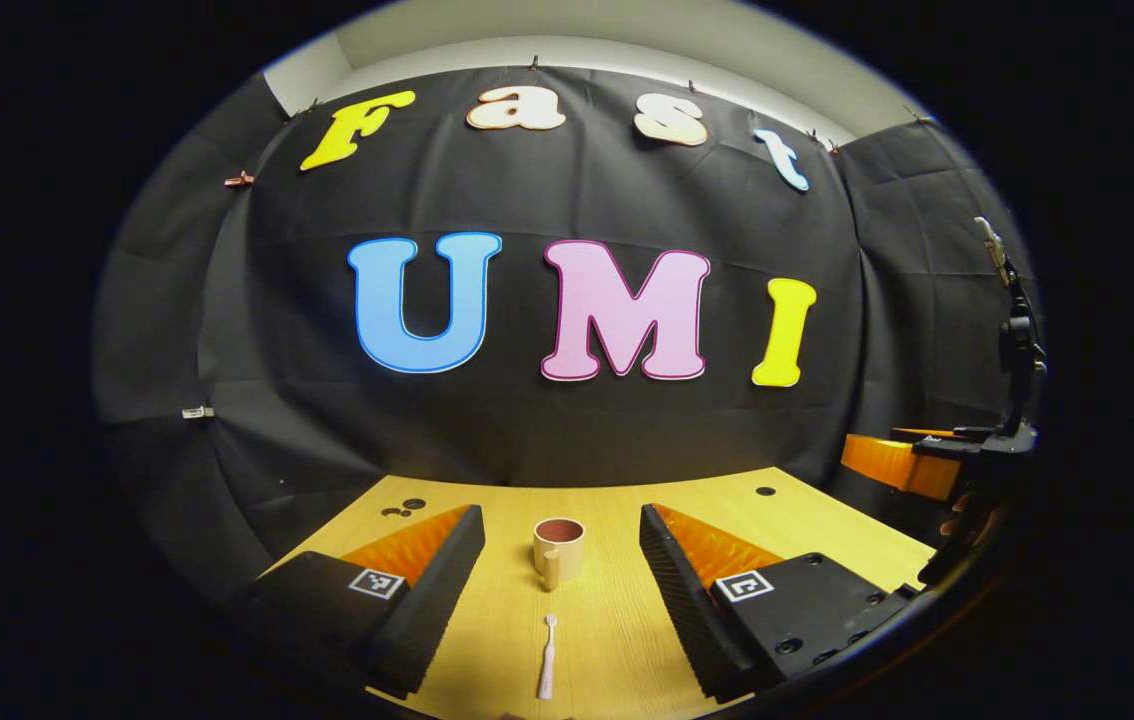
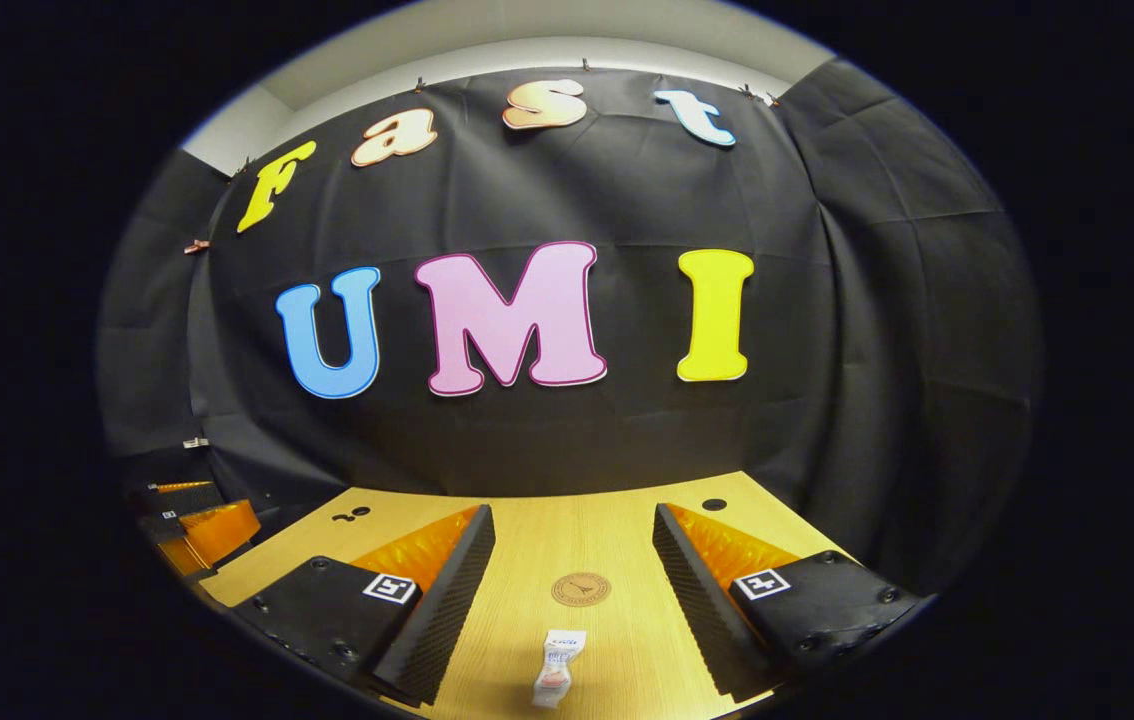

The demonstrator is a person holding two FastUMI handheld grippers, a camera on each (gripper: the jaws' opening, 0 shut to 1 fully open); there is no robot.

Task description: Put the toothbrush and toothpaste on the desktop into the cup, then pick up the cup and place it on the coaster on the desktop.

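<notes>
In the left gripper view a beige cup (image 1: 558,550) with a dark inside and a front handle stands upright on the wooden desktop (image 1: 617,620). A pale pink toothbrush (image 1: 547,657) lies just in front of it, pointing toward the cup. My left gripper (image 1: 562,560) is open, its fingers wide apart on either side of the cup and brush, above the desk. In the right gripper view a small white toothpaste tube (image 2: 557,667) lies near the front edge, with a round brown coaster (image 2: 581,588) beyond it. My right gripper (image 2: 574,570) is open and holds nothing.
The black cloth wall rises behind the desk's far edge. Small dark holes (image 1: 765,491) mark the far desktop. The other gripper (image 1: 937,455) and a hand show at the right edge of the left gripper view, and the other gripper (image 2: 192,525) at the left edge of the right gripper view.
</notes>
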